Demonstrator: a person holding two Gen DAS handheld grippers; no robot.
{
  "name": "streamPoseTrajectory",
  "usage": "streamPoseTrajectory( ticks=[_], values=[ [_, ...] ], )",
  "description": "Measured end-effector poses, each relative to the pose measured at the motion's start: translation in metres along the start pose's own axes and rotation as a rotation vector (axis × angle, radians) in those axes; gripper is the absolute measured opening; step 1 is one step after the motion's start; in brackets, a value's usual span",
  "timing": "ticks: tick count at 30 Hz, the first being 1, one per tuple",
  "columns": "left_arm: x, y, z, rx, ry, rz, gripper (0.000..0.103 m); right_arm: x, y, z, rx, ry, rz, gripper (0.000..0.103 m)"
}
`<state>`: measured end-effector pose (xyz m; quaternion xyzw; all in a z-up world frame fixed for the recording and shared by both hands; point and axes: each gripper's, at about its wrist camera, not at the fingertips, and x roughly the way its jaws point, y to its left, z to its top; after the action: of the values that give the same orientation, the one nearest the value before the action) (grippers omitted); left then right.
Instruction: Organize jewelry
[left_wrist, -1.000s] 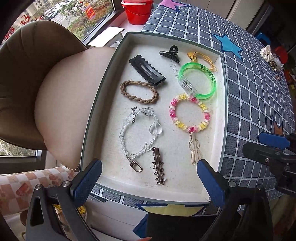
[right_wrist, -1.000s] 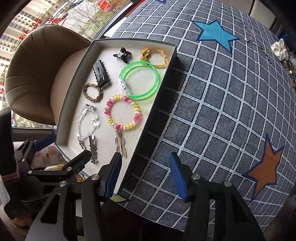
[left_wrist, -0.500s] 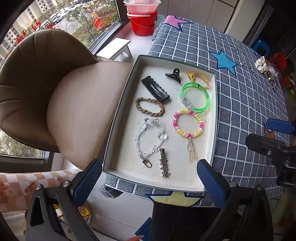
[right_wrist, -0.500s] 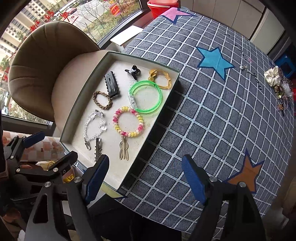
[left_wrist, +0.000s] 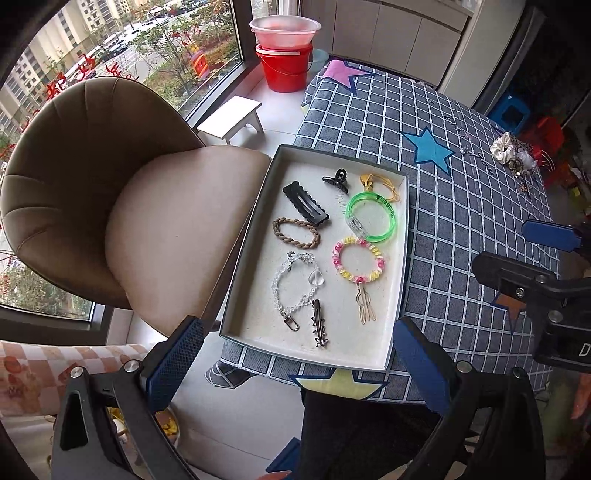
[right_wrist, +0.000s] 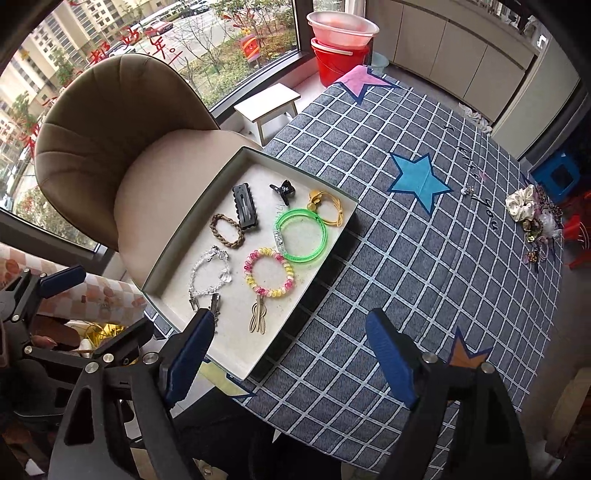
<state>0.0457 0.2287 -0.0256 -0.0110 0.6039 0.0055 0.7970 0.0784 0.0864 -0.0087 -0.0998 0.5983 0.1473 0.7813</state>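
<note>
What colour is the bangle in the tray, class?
Bright translucent green bangle, clearest in the left wrist view.

A brown padded chair (left_wrist: 110, 206) stands beside the tabletop (left_wrist: 461, 206), which carries a blue checked cloth with star patches. A small white stool (right_wrist: 269, 107) stands on the floor near the window (left_wrist: 110, 44). A red bucket (left_wrist: 284, 68) stands behind the stool, with a pale pink basin (left_wrist: 284, 31) set in its mouth. White cabinets (right_wrist: 454, 59) line the far wall.
</note>
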Motion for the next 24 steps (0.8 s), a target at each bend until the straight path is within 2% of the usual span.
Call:
streamPoseTrajectory(
  ticks=[9, 24],
  values=[
    [-0.019, 0.006, 0.000, 0.005, -0.029, 0.051, 0.103, -0.021, 0.010, 0.002, -0.051, -0.041, -0.069, 0.086],
    [-0.029, 0.004, -0.002, -0.018, -0.032, 0.045, 0.103, -0.034, 0.021, 0.004, -0.076, -0.043, -0.078, 0.086]
  ],
)
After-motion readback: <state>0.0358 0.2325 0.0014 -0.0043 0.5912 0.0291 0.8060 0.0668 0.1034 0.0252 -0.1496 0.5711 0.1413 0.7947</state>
